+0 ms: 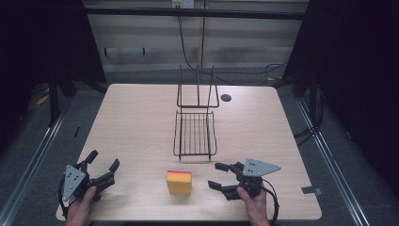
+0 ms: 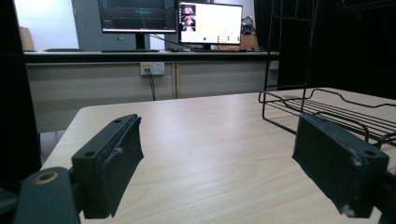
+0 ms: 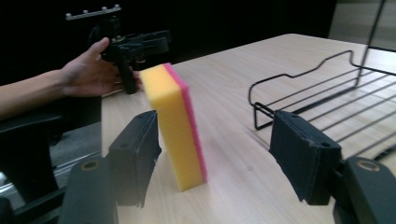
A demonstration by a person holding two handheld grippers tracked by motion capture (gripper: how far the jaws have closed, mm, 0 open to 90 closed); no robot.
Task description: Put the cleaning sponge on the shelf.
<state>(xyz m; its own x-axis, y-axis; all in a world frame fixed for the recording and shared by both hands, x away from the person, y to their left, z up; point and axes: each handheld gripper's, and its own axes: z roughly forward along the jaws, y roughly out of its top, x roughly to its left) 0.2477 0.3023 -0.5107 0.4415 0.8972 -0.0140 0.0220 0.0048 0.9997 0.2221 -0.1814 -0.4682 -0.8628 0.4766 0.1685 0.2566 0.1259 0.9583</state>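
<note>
A wire rack stands behind the sponge. Both grippers, left and right, gape empty. 2 monitors show past the left gripper.

A lab or office workroom: two lit computer monitors stand on a long pale bench with wall sockets, behind a light wood-laminate table flanked by black curtains.
</note>
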